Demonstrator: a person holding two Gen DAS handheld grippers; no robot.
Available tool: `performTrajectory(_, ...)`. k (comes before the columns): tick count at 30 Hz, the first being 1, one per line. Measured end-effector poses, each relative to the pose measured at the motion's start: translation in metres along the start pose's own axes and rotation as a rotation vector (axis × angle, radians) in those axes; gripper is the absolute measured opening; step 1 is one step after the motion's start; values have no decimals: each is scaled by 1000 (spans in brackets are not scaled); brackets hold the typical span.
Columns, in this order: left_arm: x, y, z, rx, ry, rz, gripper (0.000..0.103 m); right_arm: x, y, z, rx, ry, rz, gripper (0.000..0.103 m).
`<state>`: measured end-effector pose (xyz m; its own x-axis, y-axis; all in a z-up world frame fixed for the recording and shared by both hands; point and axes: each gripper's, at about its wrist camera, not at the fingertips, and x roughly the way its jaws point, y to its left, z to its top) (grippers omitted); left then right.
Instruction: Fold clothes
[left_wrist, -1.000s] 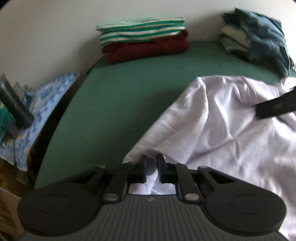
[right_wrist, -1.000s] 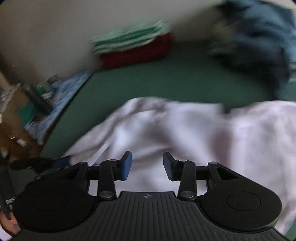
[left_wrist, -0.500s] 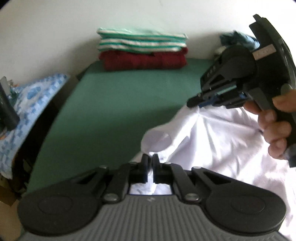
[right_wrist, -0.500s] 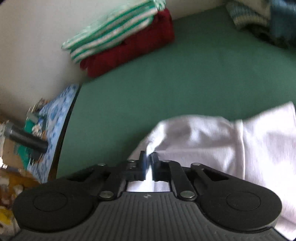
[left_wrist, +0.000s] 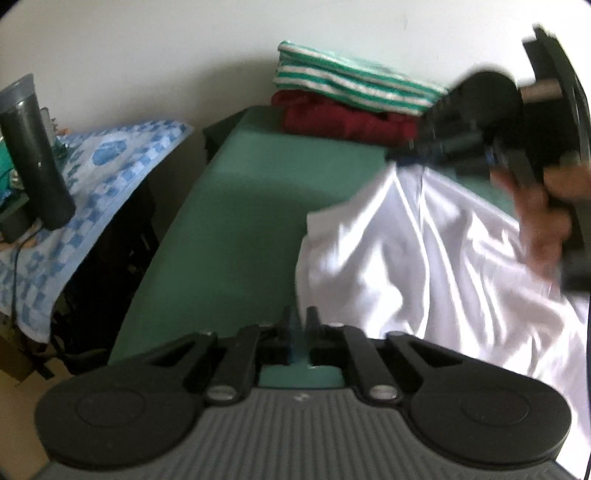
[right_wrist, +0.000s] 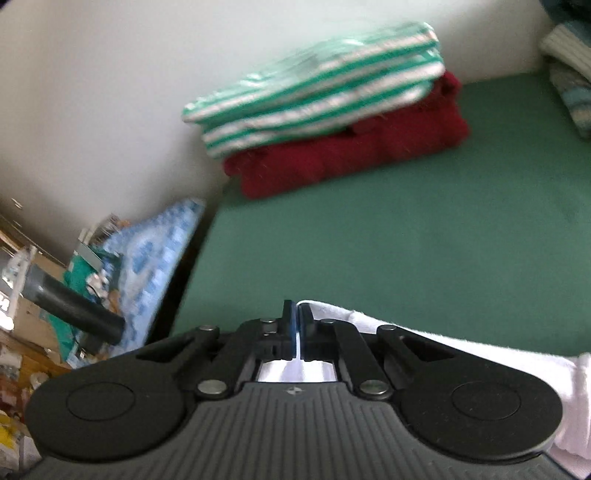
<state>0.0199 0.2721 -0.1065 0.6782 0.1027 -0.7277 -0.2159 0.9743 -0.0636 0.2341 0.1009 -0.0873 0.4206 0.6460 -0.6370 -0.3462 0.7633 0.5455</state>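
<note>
Left wrist view: white garment (left_wrist: 424, 258) lies bunched on right part of green surface (left_wrist: 236, 229), one corner lifted up into the right tool (left_wrist: 406, 158), held by a hand (left_wrist: 546, 214); that area is blurred. Right wrist view confirms right tool (right_wrist: 296, 321) w/ fingers pressed together, white cloth (right_wrist: 406, 339) pinched between them & trailing off to the right. Left tool (left_wrist: 300, 325): fingers nearly together, only green surface seen in the thin gap; garment edge just beside it, contact cannot be told. Far end of surface, against wall: folded green-striped item (left_wrist: 351, 85) stacked on folded dark red item (left_wrist: 343, 118). Left of surface: blue checked cloth (left_wrist: 110, 170) w/ dark tumbler (left_wrist: 33, 155) standing on it.
</note>
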Motion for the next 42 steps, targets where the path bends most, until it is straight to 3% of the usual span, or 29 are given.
performTrajectory(3, 3, 5, -2, 3, 14, -14, 15, 10, 7, 10, -34, -18, 99, 1)
performTrajectory(5, 6, 9, -4, 5, 23, -24, 41, 19, 12, 13, -74, 12, 164, 1)
performTrajectory(6, 7, 11, -5, 6, 27, -29, 49, 22, 14, 11, -99, 17, 125, 7)
performTrajectory(8, 9, 14, -6, 8, 36, -40, 49, 24, 15, 5, -142, 16, 59, 9)
performTrajectory(9, 8, 15, -5, -1, 30, -75, 57, 16, 10, 0, -145, 0, 56, 11)
performTrajectory(11, 10, 10, -2, -4, 16, -114, 76, 0, -5, -10, -124, -12, 50, 31)
performTrajectory(12, 12, 6, 0, 0, 7, -119, 81, -8, -12, -15, -116, -13, 44, 39)
performTrajectory(13, 14, 2, 1, 5, -1, -125, 81, -12, -19, -19, -110, -3, 36, 41)
performTrajectory(15, 17, -4, 3, 28, 4, -117, 76, -22, -29, -25, -95, 23, -11, 40)
performTrajectory(17, 21, -11, 5, 51, 9, -110, 78, -44, -38, -32, -113, -12, -116, 40)
performTrajectory(20, 27, -20, 7, 86, 17, -98, 96, -90, -58, -51, -178, -88, -320, 46)
performTrajectory(22, 30, -27, 9, 109, 22, -91, 89, -118, -76, -68, -194, -116, -421, 49)
performTrajectory(23, 32, -30, 10, 120, 24, -87, 69, -129, -86, -76, -187, -116, -459, 49)
performTrajectory(24, 34, -33, 11, 132, 26, -83, 32, -137, -96, -84, -176, -105, -492, 50)
performTrajectory(26, 38, -40, 12, 155, 31, -76, 9, -149, -116, -97, -146, -55, -511, 50)
performTrajectory(28, 39, -40, 14, 154, 27, -72, 6, -154, -128, -106, -125, -21, -491, 50)
performTrajectory(32, 35, -40, 15, 147, 1, -20, 6, -150, -134, -106, -129, -43, -503, 47)
performTrajectory(33, 33, -37, 16, 139, -6, -4, 6, -148, -136, -105, -132, -46, -498, 42)
performTrajectory(34, 30, -35, 17, 132, -16, 6, 6, -149, -138, -103, -141, -49, -483, 22)
performTrajectory(36, 21, -29, 18, 116, -37, 22, 6, -151, -140, -95, -155, -51, -453, 6)
performTrajectory(40, 1, -27, 15, 107, -75, 37, 9, -149, -134, -54, -155, -117, -403, 5)
performTrajectory(42, 3, -27, 9, 129, -53, 68, 22, -151, -137, -24, -79, -175, -329, 5)
